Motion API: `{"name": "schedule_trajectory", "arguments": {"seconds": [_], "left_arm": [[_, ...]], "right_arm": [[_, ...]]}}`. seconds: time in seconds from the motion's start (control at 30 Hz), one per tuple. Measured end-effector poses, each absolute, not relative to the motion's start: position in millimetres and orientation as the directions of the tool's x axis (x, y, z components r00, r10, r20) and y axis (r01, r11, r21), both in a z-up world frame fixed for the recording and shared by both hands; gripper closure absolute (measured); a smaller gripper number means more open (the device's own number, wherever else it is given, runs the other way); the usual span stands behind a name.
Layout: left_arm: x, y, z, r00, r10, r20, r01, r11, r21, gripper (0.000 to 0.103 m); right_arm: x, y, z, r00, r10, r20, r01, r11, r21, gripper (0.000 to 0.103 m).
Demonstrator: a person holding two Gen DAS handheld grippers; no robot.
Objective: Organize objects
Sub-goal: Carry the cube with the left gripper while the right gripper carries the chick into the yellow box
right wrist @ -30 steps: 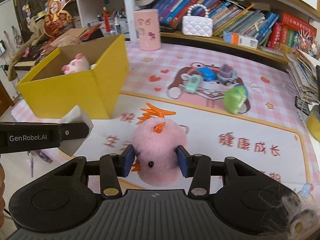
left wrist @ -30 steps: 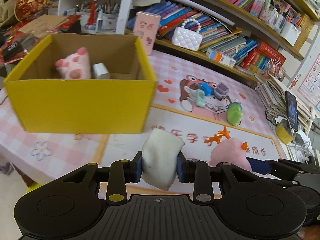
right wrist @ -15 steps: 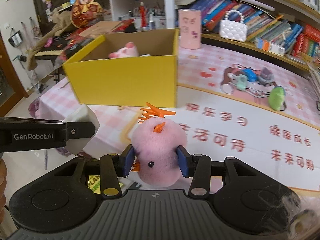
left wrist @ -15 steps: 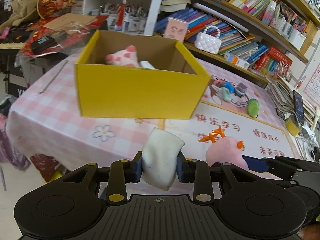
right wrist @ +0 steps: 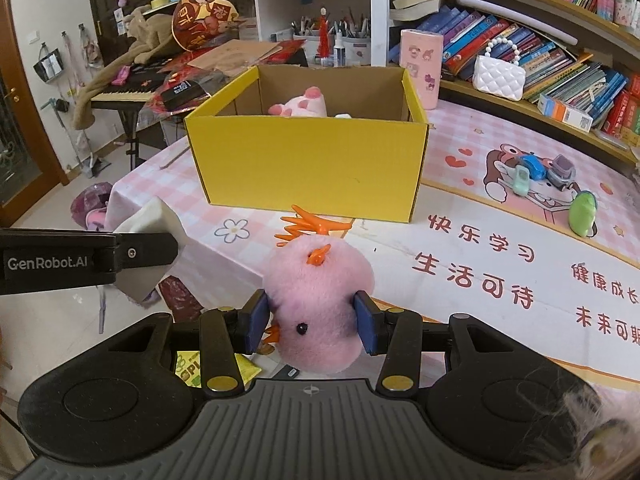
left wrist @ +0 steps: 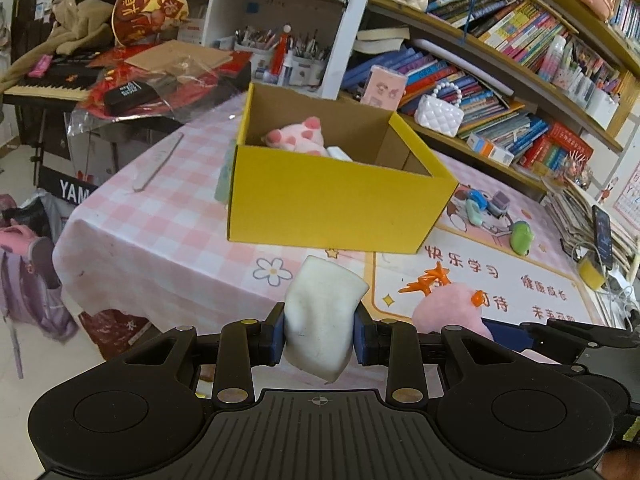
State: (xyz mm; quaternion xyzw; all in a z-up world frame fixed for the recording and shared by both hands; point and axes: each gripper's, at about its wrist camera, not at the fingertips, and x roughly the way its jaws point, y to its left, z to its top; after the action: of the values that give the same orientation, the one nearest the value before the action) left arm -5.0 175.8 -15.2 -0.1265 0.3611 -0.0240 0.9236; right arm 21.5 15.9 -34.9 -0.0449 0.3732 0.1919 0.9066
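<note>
My left gripper (left wrist: 319, 335) is shut on a white soft block (left wrist: 322, 312), held off the table's near edge. The block also shows in the right wrist view (right wrist: 150, 224). My right gripper (right wrist: 314, 322) is shut on a pink plush chick (right wrist: 318, 300) with orange feet, seen also in the left wrist view (left wrist: 448, 312). A yellow cardboard box (left wrist: 336, 204) stands open on the table ahead; in the right wrist view the box (right wrist: 308, 164) holds a pink plush pig (right wrist: 300, 106) and a small white object (right wrist: 343, 116).
Small toy cars (right wrist: 534, 170) and a green toy (right wrist: 582, 218) lie on the printed mat at the right. A pink cup (right wrist: 422, 66) and white purse (right wrist: 498, 74) stand behind the box by the bookshelf. A keyboard and clutter sit far left; floor lies below the table edge.
Both grippers have pulled back and up from the table with their toys still held. The yellow box now looks farther away, and the table's near edge and floor have come into view.
</note>
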Motion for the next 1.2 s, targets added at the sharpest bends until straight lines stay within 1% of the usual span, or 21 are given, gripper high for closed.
{"name": "schedule_trajectory", "arguments": {"seconds": [0.37,0.53,0.63,0.73,0.87,0.97,1.2], "left_arm": [[6.9,188.8,5.3,0.791,-0.147,-0.594,-0.050,0.952,-0.302,0.072],[29.4,191.7,27.7,0.839,-0.124,-0.530,-0.054,0.950,-0.307,0.072],[48.6,192.5,40.9,0.860,-0.105,-0.500,-0.062,0.950,-0.306,0.072],[70.7,191.6,48.0,0.872,-0.085,-0.482,-0.068,0.954,-0.291,0.072],[101.6,190.9,46.3,0.873,-0.065,-0.483,-0.090,0.953,-0.290,0.072],[125.6,190.2,39.2,0.864,-0.052,-0.501,-0.105,0.954,-0.281,0.072],[175.2,182.6,16.7,0.810,0.010,-0.586,-0.149,0.970,-0.190,0.072]], "right_arm": [[35.6,22.8,-16.7,0.674,0.316,-0.668,-0.371,0.926,0.064,0.060],[59.4,20.5,8.7,0.733,0.332,-0.594,-0.372,0.927,0.059,0.060],[81.3,19.6,25.1,0.769,0.339,-0.541,-0.372,0.927,0.052,0.060],[106.4,22.4,35.5,0.787,0.351,-0.508,-0.380,0.924,0.050,0.060],[147.0,29.8,38.7,0.788,0.364,-0.495,-0.397,0.917,0.042,0.060],[171.5,36.7,34.3,0.787,0.362,-0.500,-0.412,0.911,0.012,0.060],[224.4,49.4,-0.6,0.722,0.356,-0.593,-0.462,0.886,-0.031,0.060]]}}
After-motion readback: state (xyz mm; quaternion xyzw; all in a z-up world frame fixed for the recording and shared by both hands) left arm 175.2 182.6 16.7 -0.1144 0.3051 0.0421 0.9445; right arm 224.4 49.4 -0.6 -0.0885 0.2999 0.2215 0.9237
